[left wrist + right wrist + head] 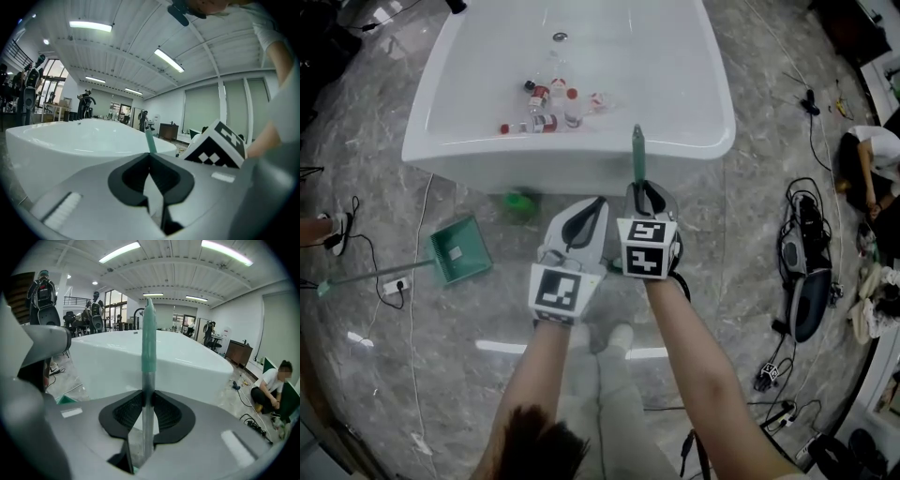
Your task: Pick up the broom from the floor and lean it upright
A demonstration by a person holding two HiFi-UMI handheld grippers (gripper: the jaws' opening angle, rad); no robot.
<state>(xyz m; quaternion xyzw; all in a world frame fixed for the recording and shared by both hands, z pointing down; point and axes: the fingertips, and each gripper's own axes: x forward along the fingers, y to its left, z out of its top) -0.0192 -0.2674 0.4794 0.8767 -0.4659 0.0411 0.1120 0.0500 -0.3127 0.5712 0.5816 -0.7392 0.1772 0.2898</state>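
Item: broom [637, 150], upright, just in front of the white bathtub [431, 141].

- Right claw [645, 192]: closed on the broom. Only the right gripper view shows the grip, with both black pads pressed on the grey metal shaft [148, 343] below its green sleeve.
- Left claw [586, 217]: just beside the right one and a little lower. The left gripper view shows its tips together [150, 159] with nothing visible between them. The broom's green tip [151, 142] rises beyond them, and the right claw's marker cube [218, 147] stands at the side.
- Bathtub contents: a loose cluster of small bottles [548, 103] with red and dark caps lies near the front wall. Only the head view shows them, as both gripper views meet the tub from the side, rim and outer wall only.
- Floor [722, 234], grey marble: a green dustpan [461, 251] lies to the left, its long handle cut off at the edge. Cables [806, 272] lie to the right.
- A person [269, 385] sits on the floor at the right.
- Hard to make out: a blurred green object [520, 202] at the tub's foot, kind unclear. The claws and arms cover the broom's lower shaft and brush end.
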